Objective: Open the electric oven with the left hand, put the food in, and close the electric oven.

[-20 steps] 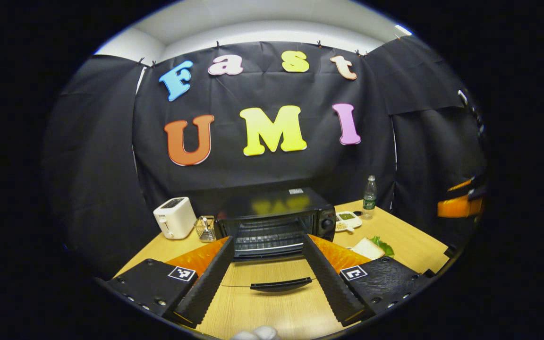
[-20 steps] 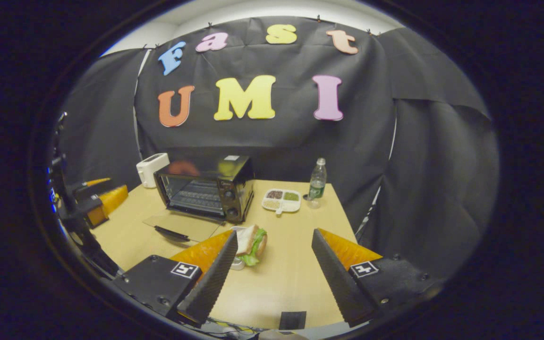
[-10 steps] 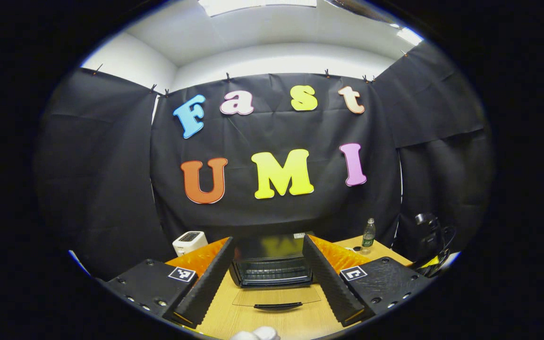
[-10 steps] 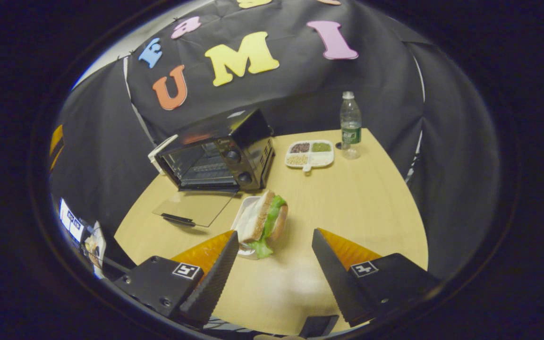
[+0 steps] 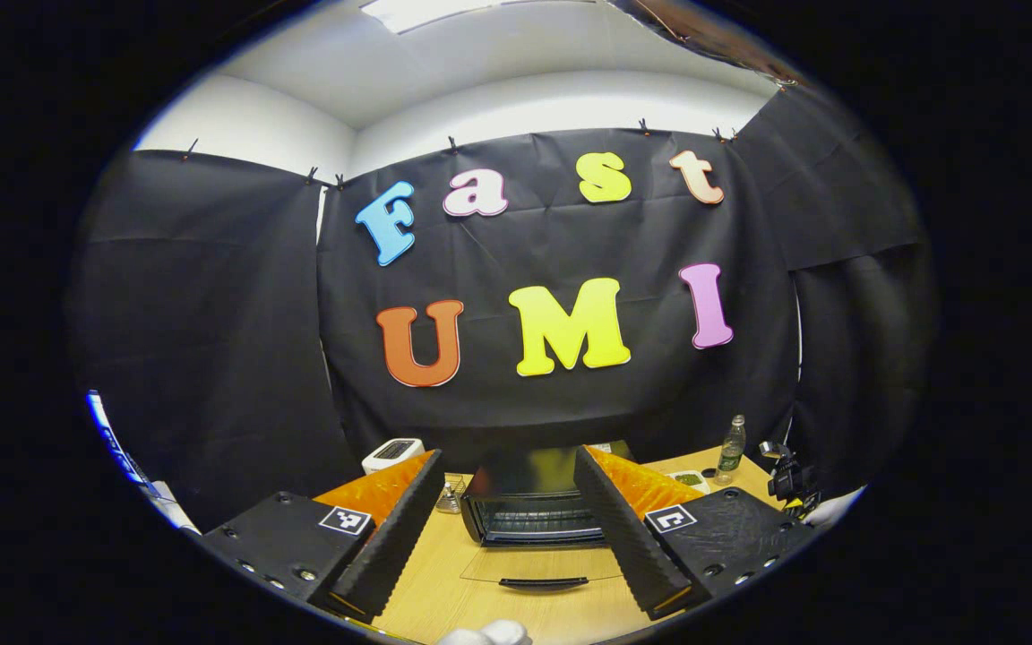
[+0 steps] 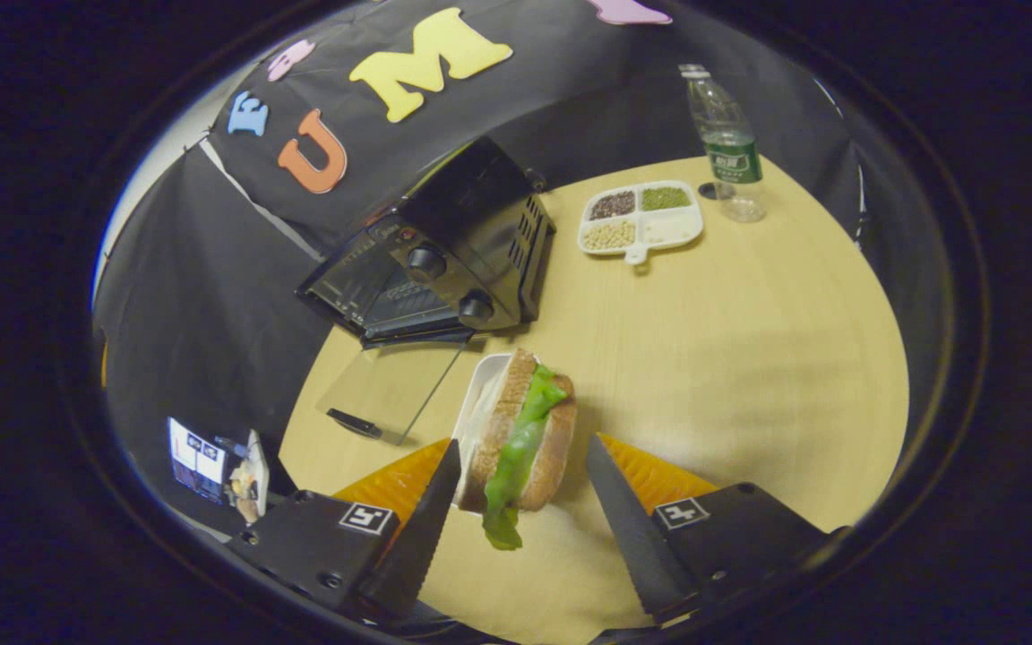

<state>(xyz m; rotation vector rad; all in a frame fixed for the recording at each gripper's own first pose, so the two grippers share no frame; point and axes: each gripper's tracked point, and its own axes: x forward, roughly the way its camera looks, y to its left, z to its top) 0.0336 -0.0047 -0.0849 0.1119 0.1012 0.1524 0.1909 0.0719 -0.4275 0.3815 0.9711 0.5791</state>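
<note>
1. My left gripper (image 5: pixel 507 524) hangs back from the electric oven (image 5: pixel 538 506), its fingers spread wide with nothing between them; past them the glass door (image 5: pixel 547 564) lies flat on the table (image 5: pixel 435 582) with its dark handle (image 5: pixel 543 583) toward me, so I judge the opening step done.

2. My right gripper (image 6: pixel 520 515) is down over the sandwich (image 6: pixel 520 430), which stands on edge on a small white plate (image 6: pixel 478 394), lettuce hanging out of its near end; the fingers stand apart either side of the bread, and I cannot tell whether either one touches it; nothing is squeezed yet.

3. In the right gripper view the electric oven sits beyond the sandwich and to the left, its door lowered and its rack visible inside; the plate lies just beside the door's near corner.

4. So the step in hand, as I judge it, is taking up the food; the next move calls for closing on both bread faces gently enough not to crush them, then lifting clear of the plate.

5. After that the sandwich must swing left over the lowered door and onto the rack; the loose lettuce may drop on the way.

6. A divided dish (image 6: pixel 640 218) and a water bottle (image 6: pixel 726 143) stand well apart at the far side, out of the path.
</note>
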